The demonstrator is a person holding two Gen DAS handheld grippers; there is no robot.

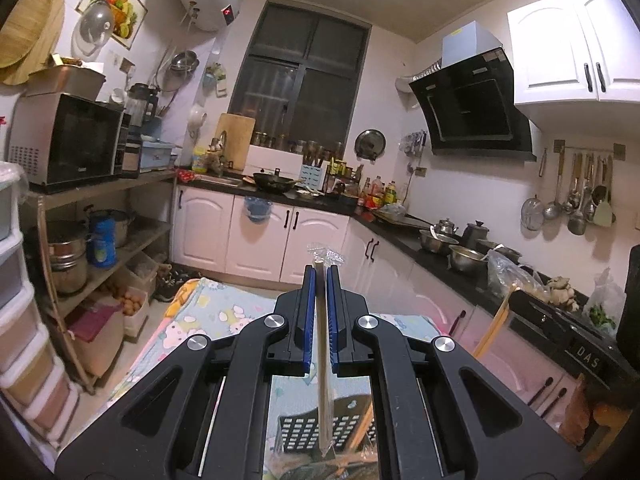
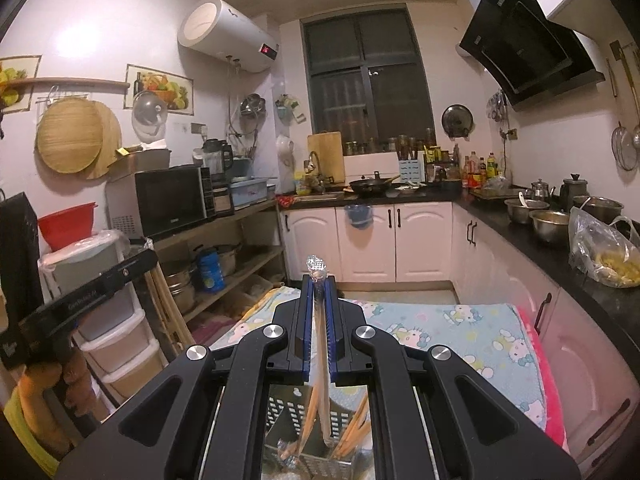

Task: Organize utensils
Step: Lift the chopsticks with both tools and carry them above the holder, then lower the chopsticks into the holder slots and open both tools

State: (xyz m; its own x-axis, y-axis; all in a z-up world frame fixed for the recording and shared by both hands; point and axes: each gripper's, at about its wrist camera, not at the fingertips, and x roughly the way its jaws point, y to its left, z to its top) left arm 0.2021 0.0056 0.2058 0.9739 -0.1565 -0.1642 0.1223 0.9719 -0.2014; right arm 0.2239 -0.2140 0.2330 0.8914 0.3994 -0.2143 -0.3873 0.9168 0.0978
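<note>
My left gripper (image 1: 320,270) is shut on a pair of chopsticks in a clear plastic sleeve (image 1: 323,360); the sleeve's top sticks out past the fingertips and its lower end hangs over a perforated metal utensil holder (image 1: 308,434) seen below. My right gripper (image 2: 319,280) is shut on another plastic-wrapped chopstick pair (image 2: 320,352), whose lower end reaches down into the perforated utensil holder (image 2: 316,464), where several wooden chopsticks (image 2: 352,428) stand. Both grippers are held above a table with a Hello Kitty cloth (image 2: 460,324).
Shelving with a microwave (image 1: 68,144) and pots stands on the left. A black counter (image 1: 448,260) with steel bowls, kettles and bags runs along the right. White drawers (image 2: 112,320) stand at the left. Ladles hang on the right wall (image 1: 576,196).
</note>
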